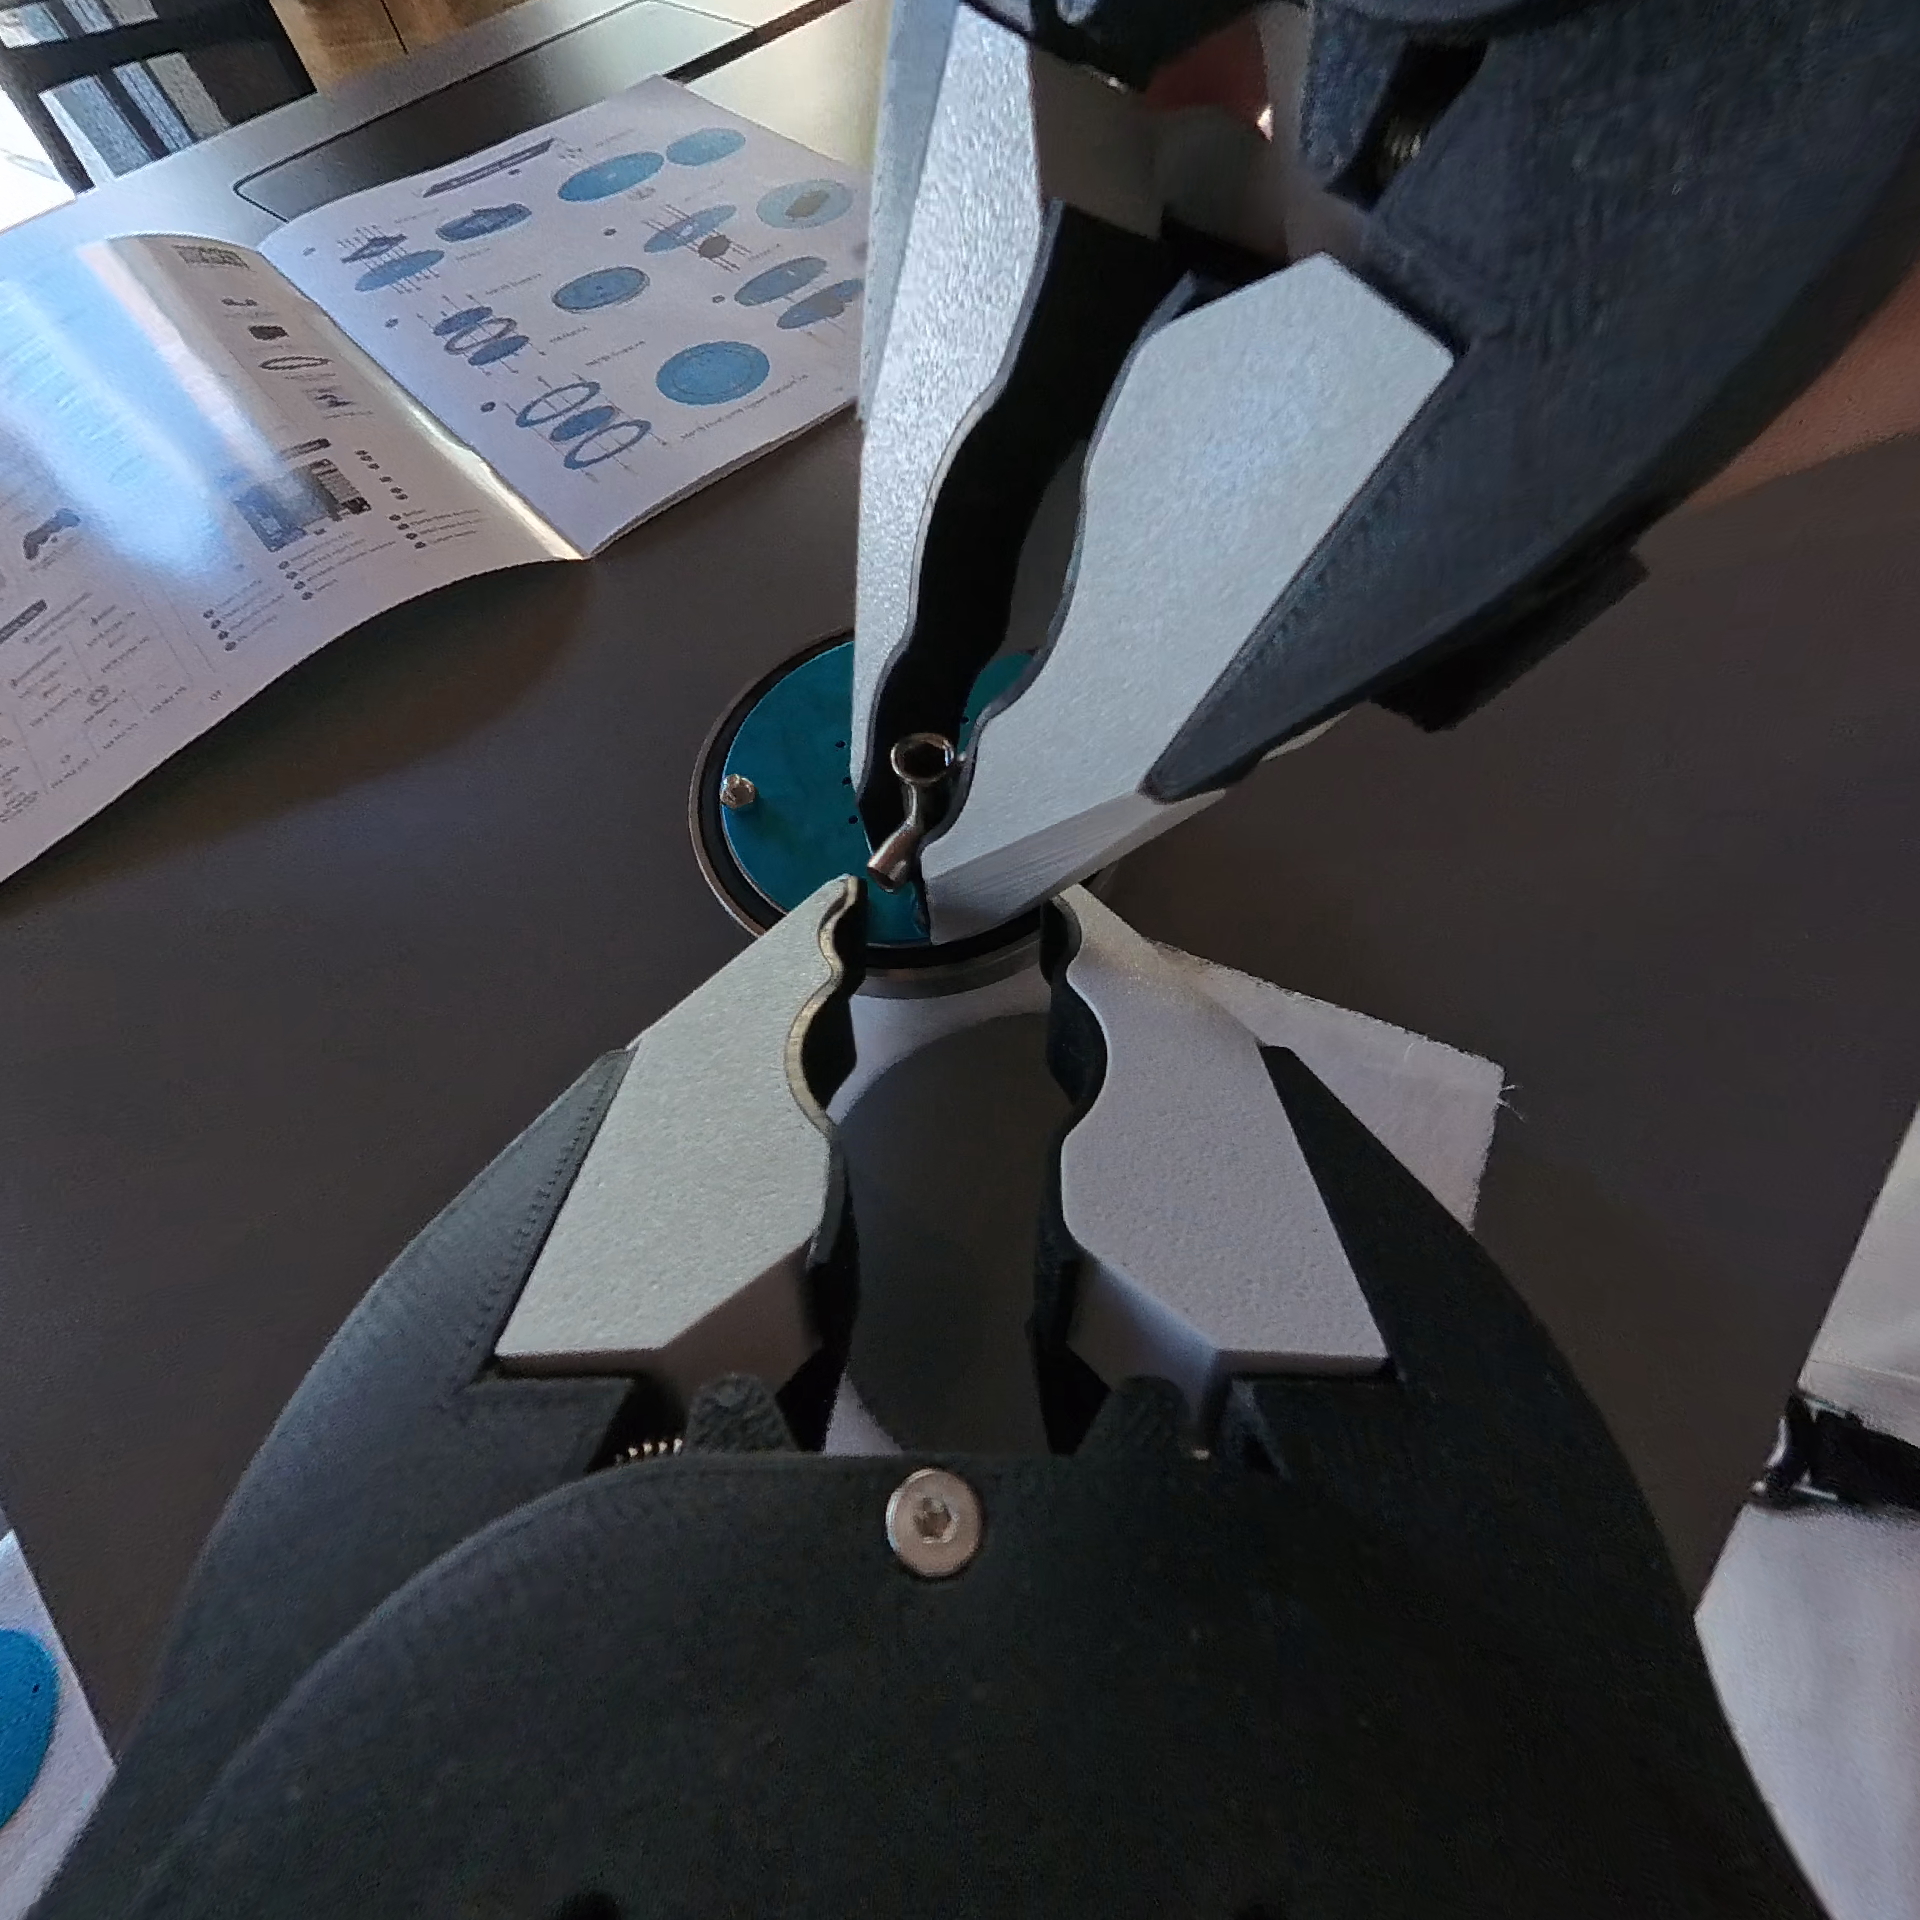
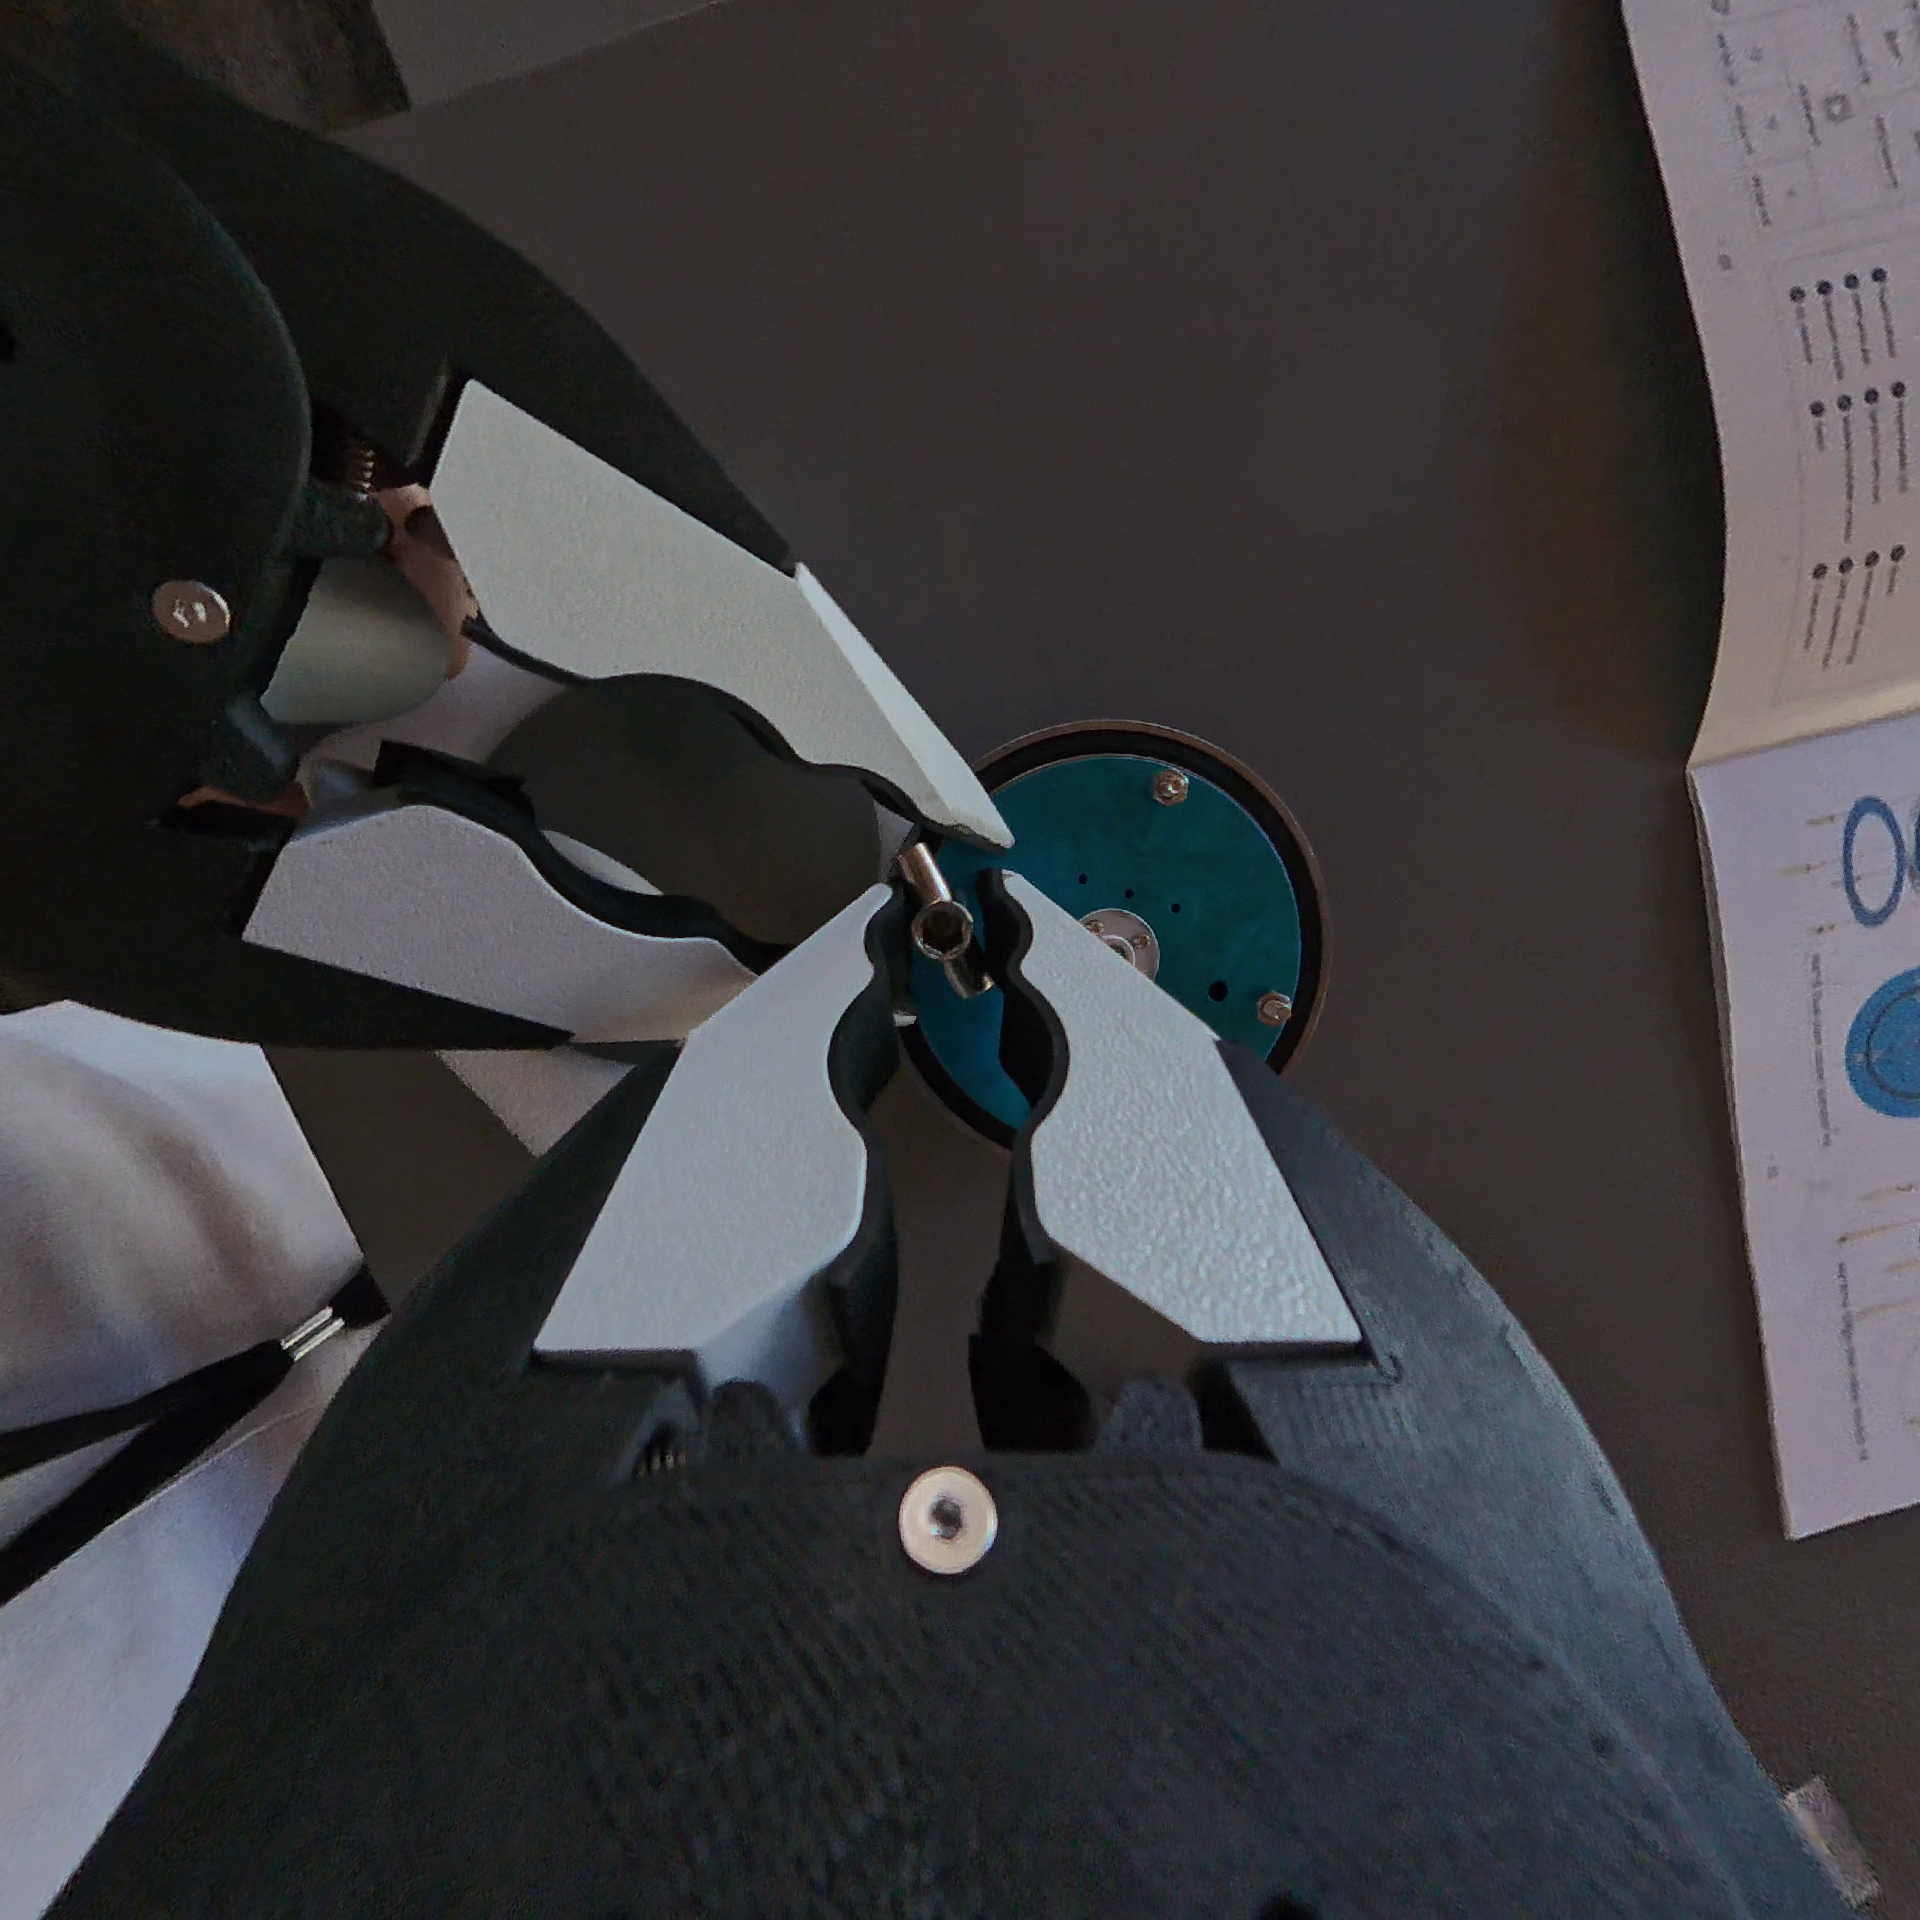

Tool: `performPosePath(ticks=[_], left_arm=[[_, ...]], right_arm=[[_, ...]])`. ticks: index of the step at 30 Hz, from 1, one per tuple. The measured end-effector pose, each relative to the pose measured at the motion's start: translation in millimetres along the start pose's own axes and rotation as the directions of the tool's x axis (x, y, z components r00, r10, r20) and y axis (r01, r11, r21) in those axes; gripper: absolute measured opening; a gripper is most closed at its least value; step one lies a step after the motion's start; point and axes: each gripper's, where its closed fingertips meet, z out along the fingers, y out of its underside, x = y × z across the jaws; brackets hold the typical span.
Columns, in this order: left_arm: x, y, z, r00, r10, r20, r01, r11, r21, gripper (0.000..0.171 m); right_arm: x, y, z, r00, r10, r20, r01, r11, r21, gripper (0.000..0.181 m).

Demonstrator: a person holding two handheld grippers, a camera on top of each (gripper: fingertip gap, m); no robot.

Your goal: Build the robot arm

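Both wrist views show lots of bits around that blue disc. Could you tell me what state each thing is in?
Right gripper: shut on the small metal socket wrench, over the disc.
Left gripper: open, fingertips at the disc's near edge.
Blue disc: flat in a dark ring on the table; two nuts showing.
Booklet: lying open, pages up.
White cloth: flat under the left gripper.

Light: you've got daylight from upper left in left wrist view; right wrist view dimmer, flatter.
Glare: washes out booklet point(image 1: 312, 436) left pages, print there prob. unreadable.
Shadows: soft on dark table point(image 1: 364, 987) under booklet's curled edge.
Blur: your near gripper bodies soft; centre sharp.
Distortion: strong fisheye bend at edges, both views.
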Motion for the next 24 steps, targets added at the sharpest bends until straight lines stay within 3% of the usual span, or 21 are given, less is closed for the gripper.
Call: performPosePath(ticks=[1,7,14,17,20,24], left_arm=[[0,0,0,1.000,-0.008,-0.006,0.008,1.000,0.000,0.033],[0,0,1,1.000,-0.008,-0.007,0.008,1.000,0.000,0.034],[1,-1,0,1.000,-0.005,-0.001,0.005,1.000,0.002,0.035],[4,-4,-4,0.999,-0.006,-0.048,0.007,1.000,0.027,0.043],[3,-10,-21,0.993,0.086,-0.077,-0.078,0.991,0.110,0.042],[-7,-2,-38,0.965,0.213,-0.156,-0.201,0.976,0.088,0.031]], right_arm=[[0,0,0,1.000,0.022,-0.002,-0.022,1.000,0.002,0.013],[-1,-1,3,0.996,0.088,0.032,-0.089,0.996,0.017,0.013],[-1,3,6,0.999,0.025,0.027,-0.025,0.999,-0.021,0.010],[-1,3,6,1.000,0.004,0.023,-0.004,1.000,-0.025,0.010],[-1,3,5,1.000,-0.018,0.014,0.019,0.999,-0.032,0.010],[0,3,3,0.999,-0.033,-0.007,0.033,0.998,-0.047,0.016]])
